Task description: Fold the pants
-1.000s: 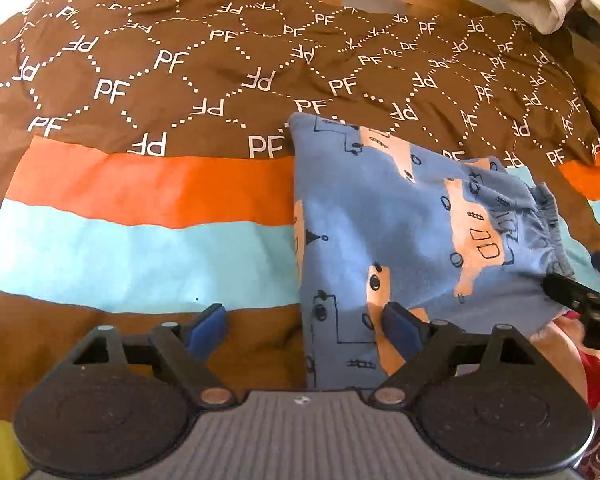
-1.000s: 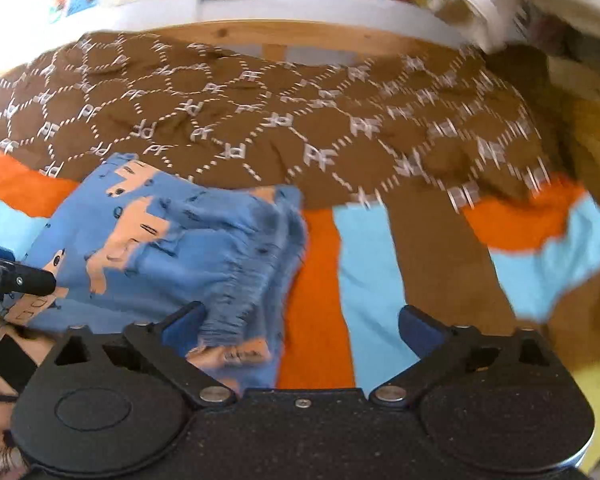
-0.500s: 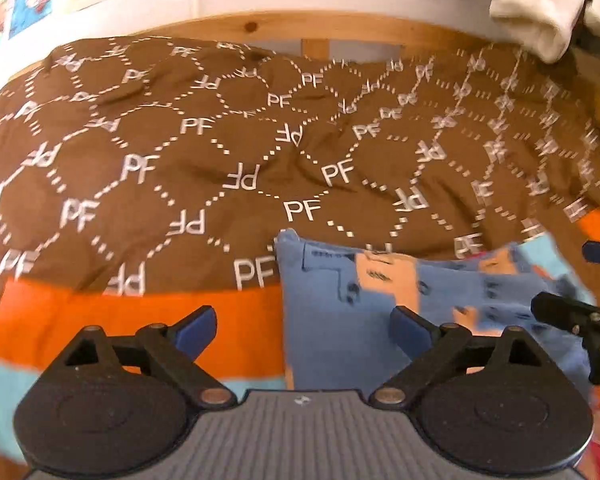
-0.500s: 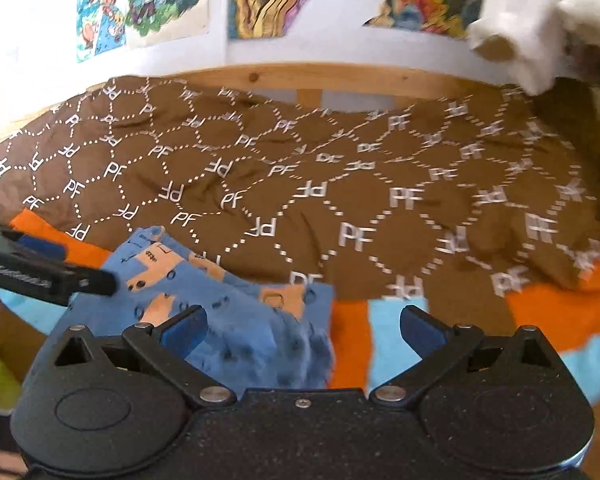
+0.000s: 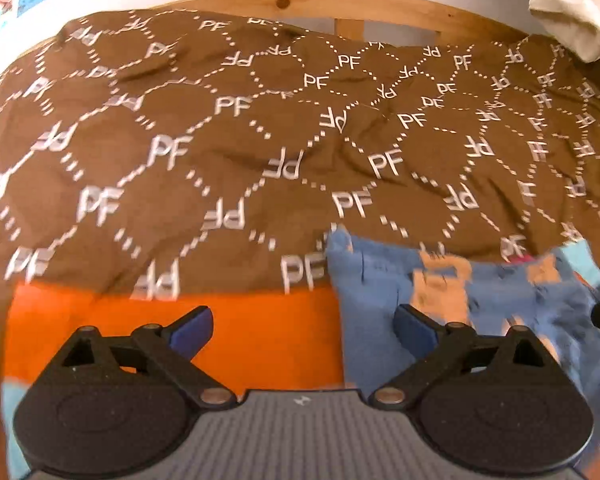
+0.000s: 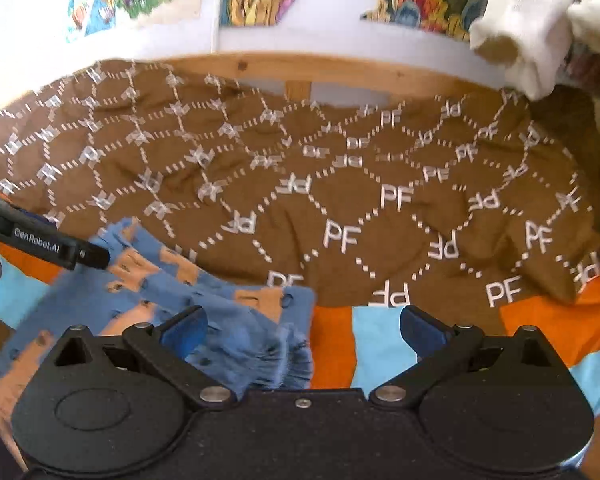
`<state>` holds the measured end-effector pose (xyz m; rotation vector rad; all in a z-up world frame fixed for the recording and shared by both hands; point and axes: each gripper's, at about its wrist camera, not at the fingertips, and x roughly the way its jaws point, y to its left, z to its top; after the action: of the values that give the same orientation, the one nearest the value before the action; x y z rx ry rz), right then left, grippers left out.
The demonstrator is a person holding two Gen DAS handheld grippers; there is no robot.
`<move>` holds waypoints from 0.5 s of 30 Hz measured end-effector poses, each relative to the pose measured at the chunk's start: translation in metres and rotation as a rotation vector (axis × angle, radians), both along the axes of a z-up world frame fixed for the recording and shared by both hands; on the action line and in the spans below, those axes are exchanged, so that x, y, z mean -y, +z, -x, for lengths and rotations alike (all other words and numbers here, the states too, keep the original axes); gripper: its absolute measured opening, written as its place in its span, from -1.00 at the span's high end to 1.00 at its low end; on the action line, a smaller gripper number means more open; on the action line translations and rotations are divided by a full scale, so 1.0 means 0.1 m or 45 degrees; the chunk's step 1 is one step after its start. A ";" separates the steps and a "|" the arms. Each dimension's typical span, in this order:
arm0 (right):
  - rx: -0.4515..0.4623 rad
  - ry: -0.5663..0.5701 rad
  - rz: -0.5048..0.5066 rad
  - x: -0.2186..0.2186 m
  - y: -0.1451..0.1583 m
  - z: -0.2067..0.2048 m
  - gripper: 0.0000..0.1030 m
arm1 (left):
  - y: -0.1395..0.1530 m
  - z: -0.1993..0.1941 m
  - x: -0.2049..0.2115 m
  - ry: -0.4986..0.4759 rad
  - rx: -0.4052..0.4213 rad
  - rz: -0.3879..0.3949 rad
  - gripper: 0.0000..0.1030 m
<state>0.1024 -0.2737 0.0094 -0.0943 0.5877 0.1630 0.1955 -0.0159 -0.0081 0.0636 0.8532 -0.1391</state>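
Observation:
The blue pants with orange print (image 5: pixel 480 312) lie folded on the bed, low right in the left wrist view and low left in the right wrist view (image 6: pixel 172 304). My left gripper (image 5: pixel 302 326) is open and empty, its right finger over the pants' left edge. My right gripper (image 6: pixel 302 328) is open and empty, its left finger over the gathered waistband (image 6: pixel 276 360). The left gripper's finger shows as a black bar in the right wrist view (image 6: pixel 44 242).
The bed is covered by a brown quilt with white PF lettering (image 5: pixel 260 140) and orange and light blue stripes (image 5: pixel 260 336). A wooden headboard (image 6: pixel 300 72) and a wall with posters stand behind. A cream cloth (image 6: pixel 532 28) hangs at the upper right.
Both grippers have lifted and tilted up away from the pants, so more of the headboard and wall shows. The pants stay folded on the bed.

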 end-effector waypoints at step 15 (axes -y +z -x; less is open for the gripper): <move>-0.227 -0.107 0.019 -0.20 -0.26 0.52 -0.99 | -0.24 0.91 -0.02 -0.095 -0.198 0.098 -1.00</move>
<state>0.0506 -0.2538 -0.0170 -0.0696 0.7692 0.0857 0.1043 -0.0136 -0.0320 0.0126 1.0003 -0.2494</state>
